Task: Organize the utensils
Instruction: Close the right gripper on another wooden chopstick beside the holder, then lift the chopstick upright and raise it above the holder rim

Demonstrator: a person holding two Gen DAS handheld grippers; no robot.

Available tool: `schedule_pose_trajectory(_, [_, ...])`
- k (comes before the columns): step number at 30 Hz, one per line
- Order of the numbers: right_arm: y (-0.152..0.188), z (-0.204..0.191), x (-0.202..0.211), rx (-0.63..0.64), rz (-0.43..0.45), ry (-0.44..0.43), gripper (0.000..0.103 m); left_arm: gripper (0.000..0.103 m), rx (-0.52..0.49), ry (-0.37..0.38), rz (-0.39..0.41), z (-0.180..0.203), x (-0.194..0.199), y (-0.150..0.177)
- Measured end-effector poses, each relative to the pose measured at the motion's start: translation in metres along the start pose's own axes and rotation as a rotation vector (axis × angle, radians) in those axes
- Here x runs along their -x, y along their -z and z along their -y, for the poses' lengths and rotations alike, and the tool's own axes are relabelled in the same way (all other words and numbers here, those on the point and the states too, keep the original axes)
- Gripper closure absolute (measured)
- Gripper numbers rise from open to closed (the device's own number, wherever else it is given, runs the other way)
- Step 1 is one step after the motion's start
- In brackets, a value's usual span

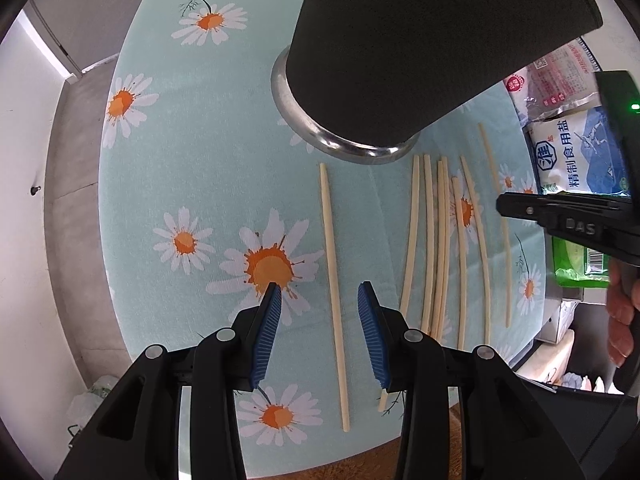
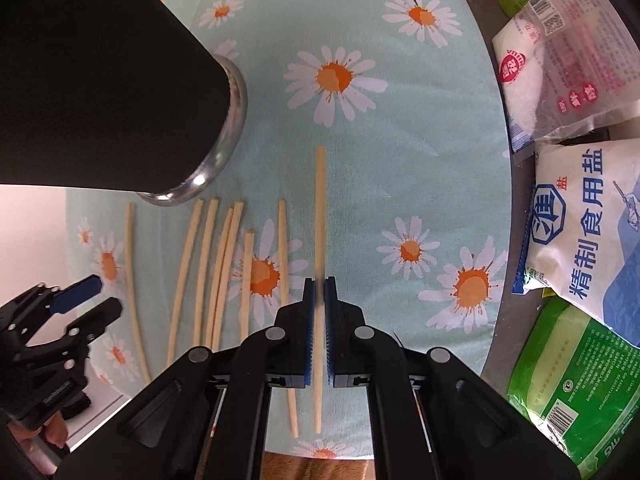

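Note:
Several pale chopsticks (image 1: 438, 240) lie side by side on the daisy tablecloth (image 1: 192, 152), in front of a tall black holder with a metal base (image 1: 400, 60). One chopstick (image 1: 334, 296) lies apart to the left, between the fingers of my left gripper (image 1: 319, 292), which is open above the cloth. My right gripper (image 2: 319, 286) is shut on the rightmost chopstick (image 2: 320, 208), which points away from me. The loose chopsticks (image 2: 216, 268) and the holder (image 2: 100, 80) lie to its left. The left gripper also shows in the right wrist view (image 2: 86, 298).
Bags of salt (image 2: 588, 232), a white-and-red bag (image 2: 560, 56) and a green bag (image 2: 576, 384) lie off the cloth's right edge. The table's front edge runs just below the chopstick ends. The right gripper shows at the right of the left wrist view (image 1: 560, 216).

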State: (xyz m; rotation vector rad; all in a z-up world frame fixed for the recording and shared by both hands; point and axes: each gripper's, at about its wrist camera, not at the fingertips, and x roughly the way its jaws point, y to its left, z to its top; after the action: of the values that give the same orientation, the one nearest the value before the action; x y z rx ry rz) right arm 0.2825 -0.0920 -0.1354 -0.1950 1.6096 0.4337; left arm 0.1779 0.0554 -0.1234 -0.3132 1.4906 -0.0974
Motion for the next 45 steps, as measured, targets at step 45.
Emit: schedule_pose_trajectory(45, [0.055, 0.025, 0.048, 0.148, 0.006, -0.249, 0.097, 0.099, 0.157, -0.058, 0.099, -0.006, 0.022, 0.024])
